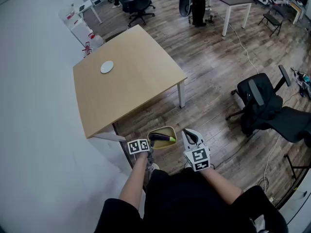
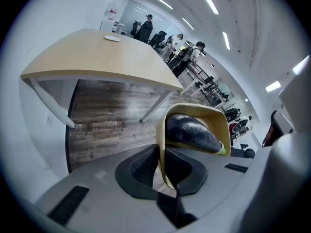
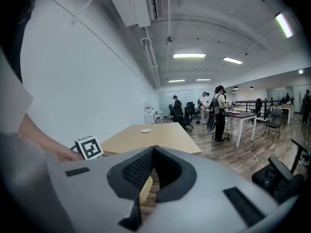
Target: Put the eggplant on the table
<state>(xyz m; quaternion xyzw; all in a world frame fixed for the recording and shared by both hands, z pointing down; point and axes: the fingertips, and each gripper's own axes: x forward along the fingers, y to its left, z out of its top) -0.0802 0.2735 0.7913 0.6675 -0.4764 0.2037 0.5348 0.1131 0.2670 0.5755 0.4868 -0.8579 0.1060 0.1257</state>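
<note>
The left gripper (image 2: 163, 165) is clamped tight on the rim of the round tan plastic bowl (image 2: 194, 108). Just past its fingers, inside the bowl, lies the dark purple eggplant with a green tip (image 2: 192, 132). Nothing else is in there. The right gripper (image 3: 153, 152) is squeezed together with nothing in it, just beside the bowl. This looks like the carrying step. The light wooden table (image 1: 131, 76) is well ahead of both grippers' fingers, so next the bowl needs to go forward and up over the table's edge.
</note>
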